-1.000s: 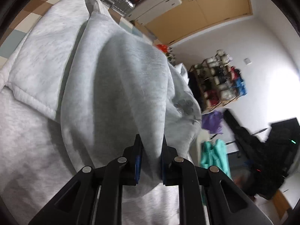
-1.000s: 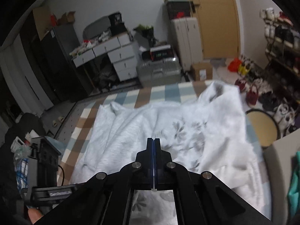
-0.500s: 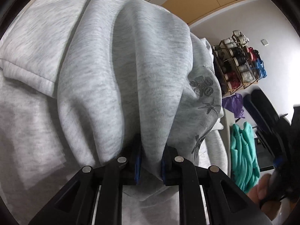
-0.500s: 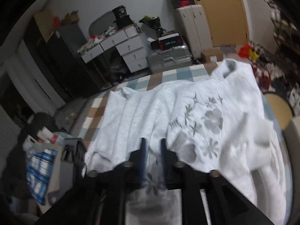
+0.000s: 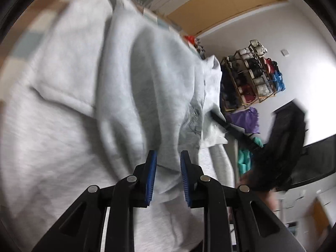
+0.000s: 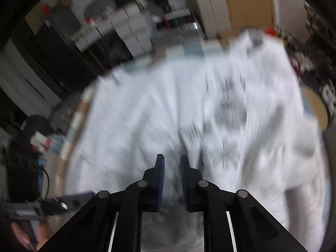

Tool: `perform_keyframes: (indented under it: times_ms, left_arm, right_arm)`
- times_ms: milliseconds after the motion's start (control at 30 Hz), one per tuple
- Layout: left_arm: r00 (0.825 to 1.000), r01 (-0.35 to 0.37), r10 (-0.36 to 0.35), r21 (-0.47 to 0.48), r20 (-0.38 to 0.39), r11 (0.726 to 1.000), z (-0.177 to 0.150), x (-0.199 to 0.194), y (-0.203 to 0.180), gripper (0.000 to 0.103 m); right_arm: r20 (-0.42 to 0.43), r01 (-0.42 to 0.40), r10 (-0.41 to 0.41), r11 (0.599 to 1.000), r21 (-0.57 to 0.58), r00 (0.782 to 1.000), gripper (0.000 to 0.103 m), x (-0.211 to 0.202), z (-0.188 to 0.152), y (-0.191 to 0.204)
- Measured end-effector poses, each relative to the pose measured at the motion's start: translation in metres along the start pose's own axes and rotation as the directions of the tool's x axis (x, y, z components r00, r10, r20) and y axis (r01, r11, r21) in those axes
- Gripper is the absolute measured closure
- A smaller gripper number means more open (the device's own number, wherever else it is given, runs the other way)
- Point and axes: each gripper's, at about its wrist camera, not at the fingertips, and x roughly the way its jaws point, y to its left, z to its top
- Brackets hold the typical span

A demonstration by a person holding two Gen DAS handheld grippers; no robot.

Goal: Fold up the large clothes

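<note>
A large light grey sweatshirt (image 5: pixel 88 96) with a dark flower print (image 6: pixel 229 107) lies spread over a checked cover. My left gripper (image 5: pixel 167 157) has a raised fold of the sweatshirt between its blue pads (image 5: pixel 151 168), which stand a little apart. My right gripper (image 6: pixel 171 163) is slightly open just above the sweatshirt (image 6: pixel 136 113), with nothing held. The right wrist view is blurred by motion.
The checked cover (image 6: pixel 193 48) shows at the far edge. A shoe rack (image 5: pixel 254 75) stands to the right in the left wrist view. White drawers (image 6: pixel 130 33), a silver suitcase (image 6: pixel 178 21) and a wooden door (image 6: pixel 247 4) are beyond the bed.
My right gripper has gone from shut to slightly open and moved down towards the sweatshirt. My left gripper's pads have spread a little around the fold.
</note>
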Motion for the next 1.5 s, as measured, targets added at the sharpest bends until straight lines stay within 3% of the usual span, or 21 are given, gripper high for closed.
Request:
perform_keyframes:
  times_ms: [100, 200, 267, 300, 367, 400, 433, 467, 567, 667, 733, 833, 967, 1067, 1233, 1367, 1500]
  left_arm:
    - [0.998, -0.043, 0.044, -0.022, 0.051, 0.999, -0.002, -0.014, 0.013, 0.086]
    - [0.997, -0.055, 0.060, -0.086, 0.057, 0.995, 0.001, -0.016, 0.029, 0.086]
    - [0.994, -0.086, 0.091, -0.090, 0.055, 0.992, 0.002, -0.013, 0.034, 0.086]
    - [0.993, -0.094, 0.099, -0.091, 0.062, 0.991, 0.003, -0.013, 0.034, 0.086]
    - [0.992, -0.105, 0.111, -0.083, 0.062, 0.991, 0.002, -0.013, 0.035, 0.086]
    - [0.992, -0.111, 0.116, -0.080, 0.058, 0.991, 0.003, -0.013, 0.036, 0.086]
    - [0.991, -0.117, 0.122, -0.085, 0.054, 0.990, 0.004, -0.012, 0.037, 0.086]
    - [0.991, -0.120, 0.126, -0.097, 0.053, 0.988, 0.004, -0.010, 0.040, 0.086]
    - [0.990, -0.131, 0.136, -0.116, 0.043, 0.985, 0.007, -0.012, 0.049, 0.086]
    - [0.991, -0.121, 0.126, -0.091, 0.040, 0.988, 0.008, -0.009, 0.043, 0.086]
    - [0.995, -0.094, 0.095, -0.042, 0.038, 0.995, 0.007, -0.008, 0.030, 0.086]
    - [0.997, -0.078, 0.077, 0.047, 0.028, 0.996, 0.002, 0.003, 0.009, 0.086]
    - [0.994, -0.092, 0.099, 0.122, -0.046, 0.988, -0.001, 0.037, -0.005, 0.086]
    - [0.978, -0.178, 0.188, 0.111, -0.086, 0.978, -0.008, 0.072, 0.005, 0.086]
    - [0.975, -0.202, 0.212, 0.122, -0.066, 0.972, -0.012, 0.073, 0.003, 0.086]
    - [0.986, -0.160, 0.164, 0.096, -0.036, 0.982, -0.009, 0.059, 0.000, 0.086]
    - [0.992, -0.125, 0.123, 0.146, 0.021, 0.981, -0.006, 0.052, -0.014, 0.086]
  right_arm:
    - [0.081, -0.021, 0.027, 0.997, -0.075, 0.996, 0.047, -0.016, 0.020, 0.026]
    - [-0.001, -0.014, 0.014, 0.989, -0.148, 1.000, 0.047, 0.018, 0.035, 0.056]
    - [-0.086, 0.041, -0.057, 0.985, -0.169, 0.995, 0.050, 0.052, 0.032, 0.066]
    - [-0.122, 0.070, -0.093, 0.981, -0.183, 0.988, 0.051, 0.062, 0.024, 0.066]
    - [-0.221, 0.169, -0.234, 0.945, -0.280, 0.947, 0.057, 0.103, 0.008, 0.073]
    - [-0.220, 0.194, -0.274, 0.925, -0.327, 0.936, 0.058, 0.113, 0.000, 0.075]
    - [-0.170, 0.209, -0.279, 0.917, -0.341, 0.945, 0.058, 0.112, -0.001, 0.079]
    - [-0.185, 0.211, -0.283, 0.919, -0.333, 0.941, 0.057, 0.112, 0.000, 0.079]
    - [-0.256, 0.131, -0.189, 0.965, -0.226, 0.948, 0.068, 0.101, 0.016, 0.063]
    - [-0.218, 0.019, -0.044, 0.993, -0.114, 0.975, 0.072, 0.058, 0.027, 0.045]
    - [-0.218, -0.033, 0.009, 0.994, -0.108, 0.976, 0.073, 0.035, 0.020, 0.041]
    - [-0.239, -0.046, 0.001, 0.982, -0.182, 0.971, 0.073, 0.016, -0.014, 0.041]
    - [-0.211, 0.088, -0.161, 0.944, -0.317, 0.964, 0.073, 0.038, -0.069, 0.043]
    - [-0.143, 0.066, -0.105, 0.966, -0.251, 0.984, 0.073, 0.039, -0.080, 0.032]
    - [-0.111, -0.017, 0.006, 0.995, -0.095, 0.994, 0.073, 0.000, -0.075, 0.014]
    - [-0.113, -0.075, 0.068, 0.996, -0.057, 0.991, 0.073, -0.019, -0.092, 0.009]
    - [-0.159, -0.052, 0.050, 0.999, -0.009, 0.986, 0.071, -0.001, -0.110, 0.003]
